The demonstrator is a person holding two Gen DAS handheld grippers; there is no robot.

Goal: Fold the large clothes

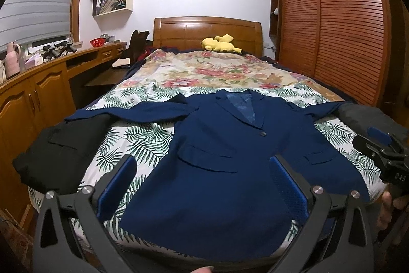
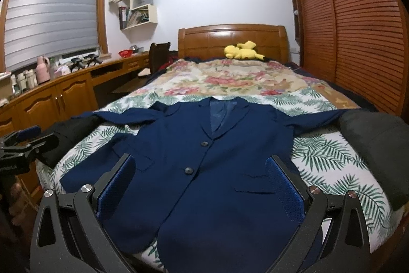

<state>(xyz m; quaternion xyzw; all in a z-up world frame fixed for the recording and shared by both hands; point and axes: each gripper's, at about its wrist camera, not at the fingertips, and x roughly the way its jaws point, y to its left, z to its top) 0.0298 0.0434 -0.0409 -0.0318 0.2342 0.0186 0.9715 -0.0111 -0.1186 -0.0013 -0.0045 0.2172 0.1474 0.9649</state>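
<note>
So you've got a navy blazer laid out flat, front side up, on the leaf-print sheet at the foot of the bed, collar pointing toward the wooden headboard. Both sleeves are spread out sideways, lapels lie open showing a lighter blue lining, and in the right wrist view you can see two dark buttons down the front, both done up as far as I can tell.

Your left gripper hangs above the lower part of the blazer with its blue-padded fingers spread wide, nothing between them. Your right gripper is the same deal, fingers wide apart over the hem area, gripping nothing. Each one shows up at the edge of the other's camera, so they're side by side at the foot of the bed.

A black garment sits at the bed's left edge, right by the blazer's sleeve end, and a dark grey bundle sits on the right edge near the other sleeve. Further up there's a floral blanket and a yellow plush toy against the headboard. Slatted wardrobe doors run along the right, a wooden desk along the left under the window blind
</note>
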